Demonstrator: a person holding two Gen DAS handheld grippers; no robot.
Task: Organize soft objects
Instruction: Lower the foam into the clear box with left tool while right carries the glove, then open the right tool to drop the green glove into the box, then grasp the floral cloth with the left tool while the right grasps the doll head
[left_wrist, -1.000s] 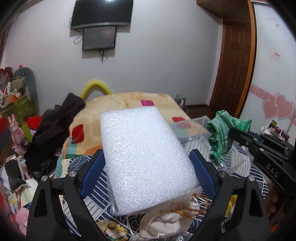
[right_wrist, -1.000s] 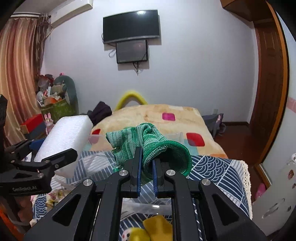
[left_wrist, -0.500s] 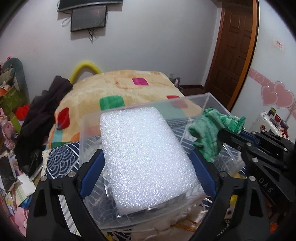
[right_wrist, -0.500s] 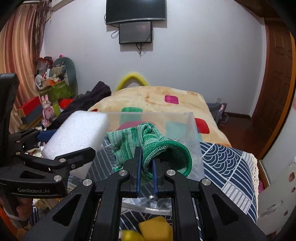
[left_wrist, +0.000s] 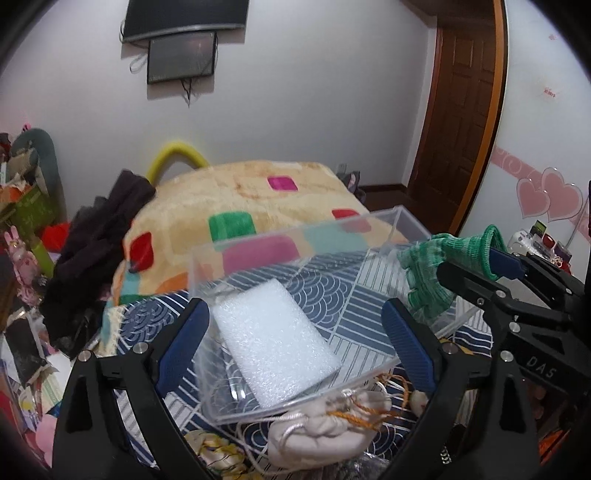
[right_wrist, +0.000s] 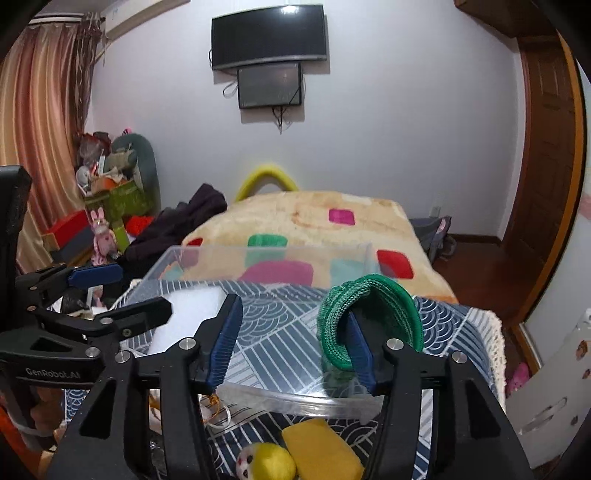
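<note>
Both tongs gape, gripping nothing — left tongs (left_wrist: 295, 336) over the foam block (left_wrist: 275, 345) in the clear box (left_wrist: 295, 240); the green glove (right_wrist: 364, 321), hooked on 1 finger of the right tongs (right_wrist: 291, 341), may snag there instead of dropping in.

A home bedroom: a bed under a beige fleece blanket with coloured squares (right_wrist: 314, 221), a wall-mounted black television (right_wrist: 269, 37), a brown wooden door (left_wrist: 465, 107).

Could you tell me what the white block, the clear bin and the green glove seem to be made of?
White block: probably expanded packing foam, given its matte, grainy, sparkly surface.
Clear bin: likely rigid acrylic or plastic; it is see-through and glossy, with sharp edges.
Green glove: knitted yarn, with visible ribbed stitches; it hangs limp from one finger of the open right tool.
</note>
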